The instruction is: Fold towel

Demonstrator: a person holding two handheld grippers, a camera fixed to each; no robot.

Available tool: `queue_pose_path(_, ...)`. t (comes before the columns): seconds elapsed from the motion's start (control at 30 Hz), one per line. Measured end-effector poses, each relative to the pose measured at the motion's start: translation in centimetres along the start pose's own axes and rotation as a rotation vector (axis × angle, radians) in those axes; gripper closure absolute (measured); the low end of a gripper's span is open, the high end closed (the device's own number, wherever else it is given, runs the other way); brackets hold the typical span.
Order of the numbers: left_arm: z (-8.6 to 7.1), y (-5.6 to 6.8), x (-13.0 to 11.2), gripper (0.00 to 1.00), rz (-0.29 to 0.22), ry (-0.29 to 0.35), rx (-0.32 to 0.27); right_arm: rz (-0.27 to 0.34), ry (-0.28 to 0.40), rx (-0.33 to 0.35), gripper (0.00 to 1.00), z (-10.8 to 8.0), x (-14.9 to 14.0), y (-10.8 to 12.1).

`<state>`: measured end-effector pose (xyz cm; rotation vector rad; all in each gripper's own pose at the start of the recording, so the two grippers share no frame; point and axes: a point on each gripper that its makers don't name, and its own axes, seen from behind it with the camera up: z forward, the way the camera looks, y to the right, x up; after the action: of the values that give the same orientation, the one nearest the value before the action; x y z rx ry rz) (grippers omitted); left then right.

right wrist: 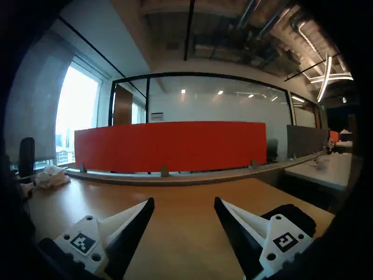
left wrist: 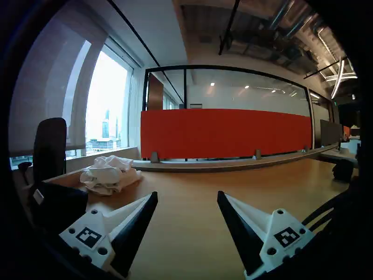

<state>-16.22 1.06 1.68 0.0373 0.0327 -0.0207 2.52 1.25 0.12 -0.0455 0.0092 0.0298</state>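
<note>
Towel (right wrist: pixel 51 177) tiny, far left; dark obj (left wrist: pixel 343 169) by edge unclear.

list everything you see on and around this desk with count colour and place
crumpled white cloth towel: one, white, far left on the desk
long wooden desk: one, light brown, beneath both grippers
flat red divider panel: one, red, along the desk's far edge
black office chair: one, black, left, by the window
bright window: one, daylit, left wall
left gripper: one, white and black, open, holding nothing
right gripper: one, white and black, open, holding nothing
</note>
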Motion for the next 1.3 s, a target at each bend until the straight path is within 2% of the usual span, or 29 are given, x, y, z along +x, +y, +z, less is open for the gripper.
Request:
queue_pose_path(0.3, 0.0, 0.1, 0.0, 0.06, 0.000, 0.000, 0.000, -0.009, 0.009, 0.015, 0.00, 0.3, -0.9, -0.5)
queue_pose_path(0.8, -0.1, 0.0, 0.0, 0.05, 0.000, 0.000, 0.000, -0.017, -0.020, 0.019, 0.00, 0.8, -3.6, -0.7)
queue_pose_path(1.3, -0.1, 0.0, 0.0, 0.05, 0.000, 0.000, 0.000, -0.018, -0.013, 0.016, 0.00, 0.1, -3.8, -0.3)
